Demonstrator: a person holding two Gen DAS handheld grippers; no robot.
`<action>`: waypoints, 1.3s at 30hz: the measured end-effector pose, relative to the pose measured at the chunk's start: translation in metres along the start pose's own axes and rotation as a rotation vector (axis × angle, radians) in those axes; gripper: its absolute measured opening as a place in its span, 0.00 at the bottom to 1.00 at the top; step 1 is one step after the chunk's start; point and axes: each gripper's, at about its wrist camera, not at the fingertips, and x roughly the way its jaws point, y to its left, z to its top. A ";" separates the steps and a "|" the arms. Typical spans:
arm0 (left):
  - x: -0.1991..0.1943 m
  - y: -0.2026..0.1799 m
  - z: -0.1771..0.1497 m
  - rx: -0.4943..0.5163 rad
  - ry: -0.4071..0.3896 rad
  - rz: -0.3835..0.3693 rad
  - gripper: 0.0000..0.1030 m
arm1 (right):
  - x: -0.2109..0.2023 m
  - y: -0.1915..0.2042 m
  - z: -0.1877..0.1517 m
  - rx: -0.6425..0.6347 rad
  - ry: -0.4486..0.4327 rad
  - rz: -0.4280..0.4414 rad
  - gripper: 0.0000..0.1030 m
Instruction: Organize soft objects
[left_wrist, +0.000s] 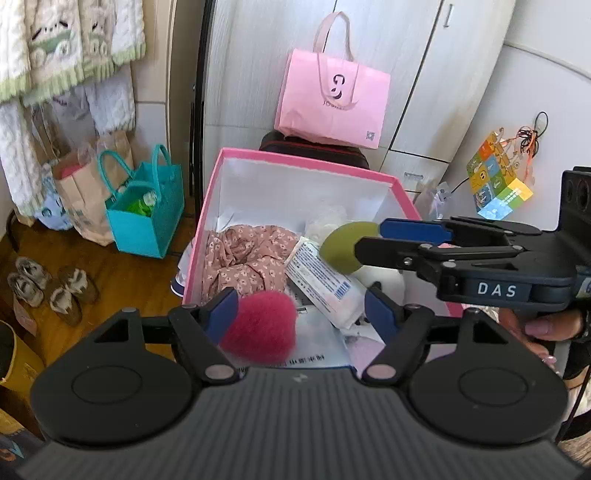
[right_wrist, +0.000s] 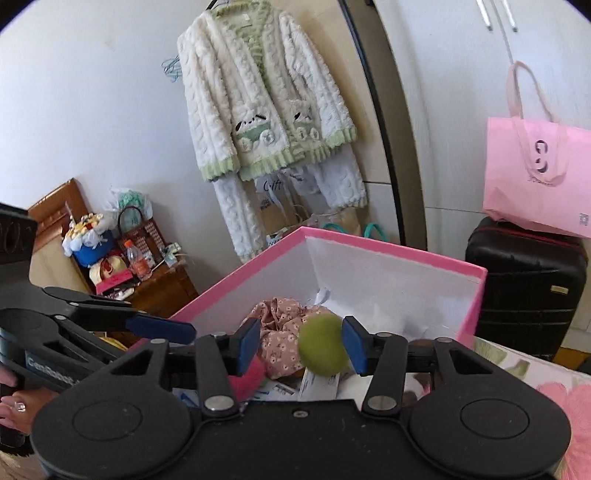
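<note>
Your left gripper (left_wrist: 301, 314) stands wide open over the near end of the pink box (left_wrist: 295, 162). The fuzzy pink pom-pom (left_wrist: 260, 326) sits between its fingers, right against the left finger's blue pad (left_wrist: 223, 314), with a clear gap to the right pad, so nothing clamps it; whether it still brushes that left pad you cannot tell.

Your right gripper (right_wrist: 299, 345) is partly open above the same box. The green soft ball (right_wrist: 323, 345) sits between its fingers, close beside the right pad (right_wrist: 354, 345), with plenty of room toward the left one. Its outline is blurred, and the pads do not press on it.

Beyond both sets of fingertips, inside the box, lie a floral pink cloth (left_wrist: 243, 258) and a white packet with blue print (left_wrist: 321, 280); the packet lies below the green ball.

Your hand (left_wrist: 535, 328) grips the right gripper's handle.
</note>
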 end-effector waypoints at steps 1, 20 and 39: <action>-0.005 -0.003 -0.002 0.008 -0.007 0.004 0.73 | -0.006 0.002 -0.002 -0.002 -0.004 -0.007 0.53; -0.096 -0.086 -0.039 0.206 -0.090 0.252 0.97 | -0.125 0.049 -0.046 -0.104 -0.081 -0.178 0.61; -0.170 -0.156 -0.086 0.254 -0.217 0.148 0.97 | -0.230 0.079 -0.071 -0.086 -0.138 -0.393 1.00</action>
